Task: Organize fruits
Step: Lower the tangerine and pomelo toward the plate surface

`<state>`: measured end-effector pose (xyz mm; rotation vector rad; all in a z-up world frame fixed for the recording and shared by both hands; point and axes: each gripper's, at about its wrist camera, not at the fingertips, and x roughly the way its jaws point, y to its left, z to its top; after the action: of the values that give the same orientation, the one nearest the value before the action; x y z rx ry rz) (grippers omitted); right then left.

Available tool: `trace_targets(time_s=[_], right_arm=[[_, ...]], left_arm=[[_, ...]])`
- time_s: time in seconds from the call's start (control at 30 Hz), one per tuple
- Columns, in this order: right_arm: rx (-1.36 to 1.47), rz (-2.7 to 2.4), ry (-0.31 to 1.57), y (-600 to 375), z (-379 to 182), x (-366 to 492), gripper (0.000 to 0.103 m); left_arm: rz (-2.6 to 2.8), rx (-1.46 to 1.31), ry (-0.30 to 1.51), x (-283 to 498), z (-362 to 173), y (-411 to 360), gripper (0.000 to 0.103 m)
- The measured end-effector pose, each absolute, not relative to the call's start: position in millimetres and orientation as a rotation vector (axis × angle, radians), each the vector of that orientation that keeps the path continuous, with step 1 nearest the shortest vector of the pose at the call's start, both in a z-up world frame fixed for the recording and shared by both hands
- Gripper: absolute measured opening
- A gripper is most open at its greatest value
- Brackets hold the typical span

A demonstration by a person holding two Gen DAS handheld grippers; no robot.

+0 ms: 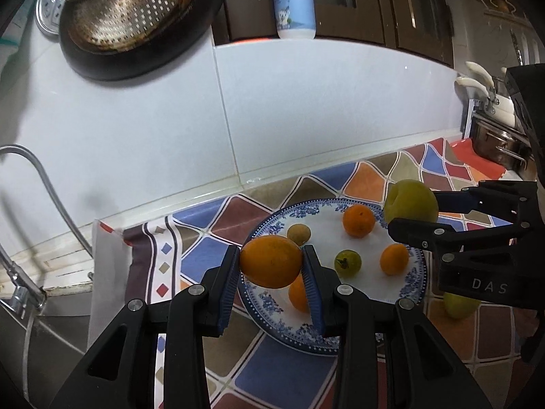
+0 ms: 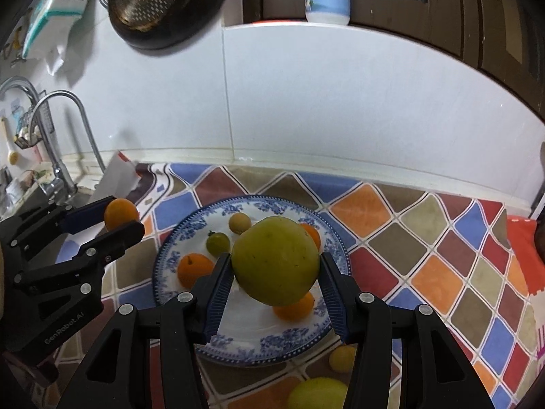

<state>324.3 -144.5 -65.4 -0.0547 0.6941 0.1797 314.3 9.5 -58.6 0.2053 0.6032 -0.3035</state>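
1. Here the left tool (image 1: 270,266) is clamped on an orange (image 1: 270,266), one blue-padded finger pressed to each side of the fruit, which is lifted clear above the near-left rim of the plate (image 1: 272,220).
2. The right tool (image 2: 275,260) grips a large yellow-green fruit (image 2: 276,260) the same way, and holds it in the air over the middle of the plate; in the left wrist view that fruit (image 1: 410,201) hangs past the plate's far-right edge.
3. The plate, white with a blue floral border, sits on a patterned cloth (image 2: 425,238) of coloured diamonds spread over the desk.
4. On the plate lie several small fruits, set apart from one another: a small orange (image 1: 358,220) toward the back, another orange (image 1: 394,259) to the right, a small green fruit (image 1: 347,263) with a dark stem end in the middle, and a pale tan round fruit (image 1: 298,234) just behind the held orange.
5. One more orange (image 1: 298,294) on the plate is partly hidden behind the left tool's right finger.
6. Off the plate, on the cloth at its near side, rest a small yellow fruit (image 2: 342,358) and a bigger yellow-green one (image 2: 316,393).
7. Behind the desk rises a white tiled wall (image 1: 153,119), with a metal colander (image 1: 129,3) hanging on it and a blue-and-white bottle (image 1: 293,0) on the ledge above.
8. A faucet (image 2: 58,129) stands at the left by the sink.
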Motion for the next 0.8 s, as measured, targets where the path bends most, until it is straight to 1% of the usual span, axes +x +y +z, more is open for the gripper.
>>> trace_targets(time_s=[0.37,0.8], right_arm=[[-0.051,0.161,0.738,-144,-82,352,0.051],[-0.049,0.159,0.774,-143,-91,365,0.051]], left_arm=[[-0.317,0.204,0.652,343,-81,7,0.036],[-0.338,0.210,0.666,354,-94,1,0.036]])
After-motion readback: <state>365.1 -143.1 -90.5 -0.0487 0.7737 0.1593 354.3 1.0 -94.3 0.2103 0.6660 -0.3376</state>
